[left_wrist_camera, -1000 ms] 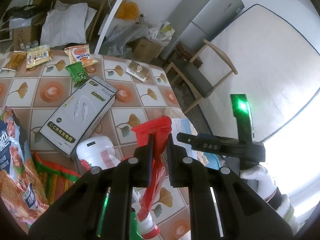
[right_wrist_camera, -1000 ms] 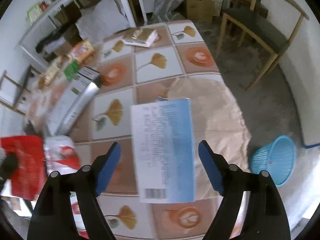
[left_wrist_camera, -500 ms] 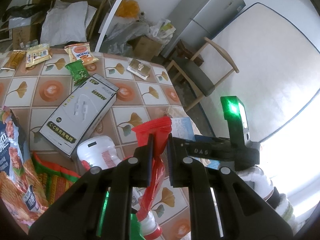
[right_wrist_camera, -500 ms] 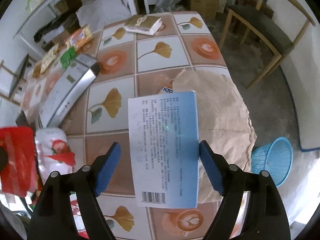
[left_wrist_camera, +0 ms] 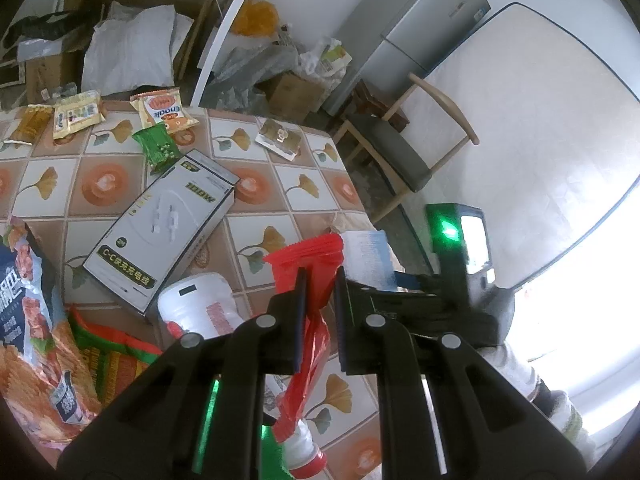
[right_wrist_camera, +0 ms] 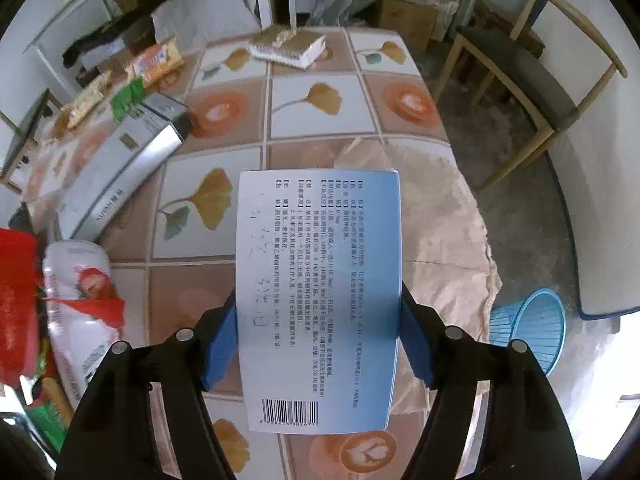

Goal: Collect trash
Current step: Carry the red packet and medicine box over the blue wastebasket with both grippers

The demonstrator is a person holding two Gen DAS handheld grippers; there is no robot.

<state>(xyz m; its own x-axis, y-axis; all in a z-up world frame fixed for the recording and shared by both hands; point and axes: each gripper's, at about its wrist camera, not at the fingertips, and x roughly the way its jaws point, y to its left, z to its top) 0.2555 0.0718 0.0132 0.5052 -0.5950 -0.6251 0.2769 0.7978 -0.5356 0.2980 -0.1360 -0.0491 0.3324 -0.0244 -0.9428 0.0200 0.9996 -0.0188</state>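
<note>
My left gripper (left_wrist_camera: pixel 319 280) is shut on a red plastic wrapper (left_wrist_camera: pixel 308 256) and holds it above the tiled table (left_wrist_camera: pixel 260 192). My right gripper (right_wrist_camera: pixel 318 312) is shut on a blue-and-white medicine box (right_wrist_camera: pixel 318 292), its sides between the blue pads (right_wrist_camera: pixel 218 344), held above the table. The box (left_wrist_camera: pixel 370 256) and the right gripper also show in the left wrist view, just right of the wrapper. A blue trash basket (right_wrist_camera: pixel 532 328) stands on the floor beyond the table's right edge. The red wrapper (right_wrist_camera: pixel 16 276) shows at the left edge of the right wrist view.
On the table lie a long white cable box (left_wrist_camera: pixel 160 232), a white bottle (left_wrist_camera: pixel 200 308), chip bags (left_wrist_camera: pixel 28 340), a green packet (left_wrist_camera: pixel 156 148), snack packets (left_wrist_camera: pixel 164 108), a small carton (left_wrist_camera: pixel 280 140) and brown paper (right_wrist_camera: pixel 440 240). A wooden chair (right_wrist_camera: pixel 520 76) stands beside the table.
The right gripper has closed its pads on the medicine box and lifted it, so the box looks bigger and nearer. The left gripper still holds the red wrapper, hardly moved.
</note>
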